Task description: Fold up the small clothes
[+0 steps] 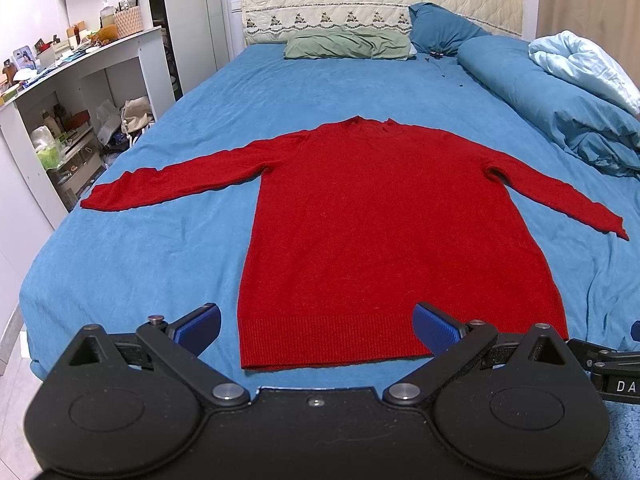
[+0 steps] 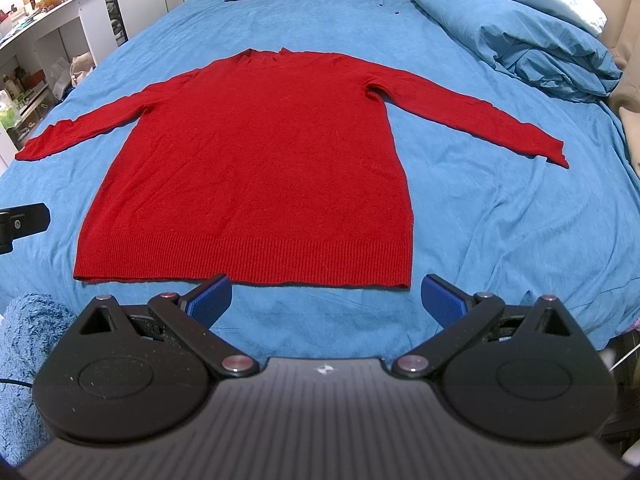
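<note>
You hold both the left tongs (image 1: pixel 317 326) and right tongs (image 2: pixel 326 300) wide open and empty just short of the red sweater's (image 1: pixel 384 216) hem, which lies spread flat on the bed (image 1: pixel 160 248) ahead, ready for folding.

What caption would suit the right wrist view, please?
Open right gripper poised before the hem of a red sweater spread flat on a blue bedsheet.

The sweater (image 1: pixel 384 216) is plain red with a ribbed hem. The bed sheet (image 1: pixel 160 240) is solid blue, the pillow (image 1: pixel 344 46) sage green, the duvet (image 1: pixel 560 112) blue with a pale lining. Each tool (image 1: pixel 316 326) (image 2: pixel 326 300) is black with blue pads (image 2: pixel 210 298).
</note>
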